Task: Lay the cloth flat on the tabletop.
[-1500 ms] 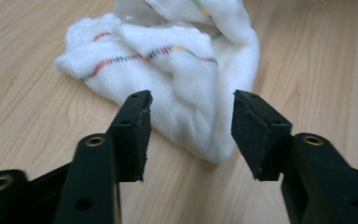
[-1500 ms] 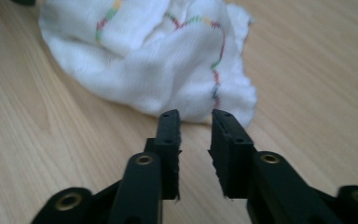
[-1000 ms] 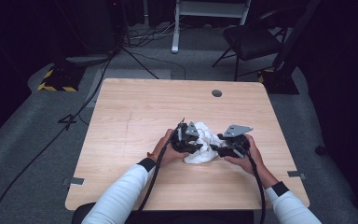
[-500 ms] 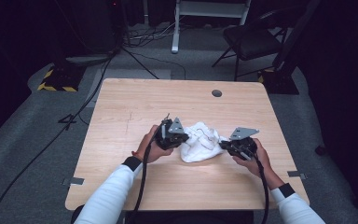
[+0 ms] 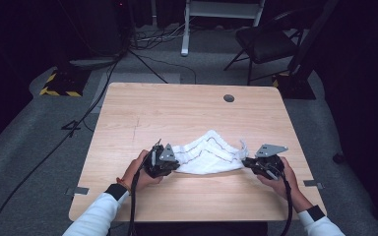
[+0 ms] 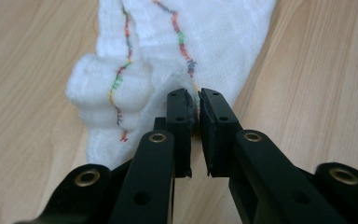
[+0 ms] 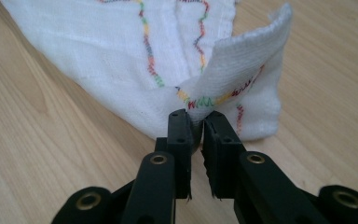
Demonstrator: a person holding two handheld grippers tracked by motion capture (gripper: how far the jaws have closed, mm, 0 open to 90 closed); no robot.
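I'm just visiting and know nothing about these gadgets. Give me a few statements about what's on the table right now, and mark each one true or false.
1. Both grippers are clamped on the same white cloth. True: the left gripper and the right gripper each pinch an edge of it.
2. The cloth is plain white. False: it carries wavy lines of multicoloured stitching.
3. The cloth lies on a wooden table. True.
4. The cloth is stretched out between the two grippers. True.
5. A cup stands beside the cloth. False: only a small round grey grommet sits in the tabletop, far from the cloth.
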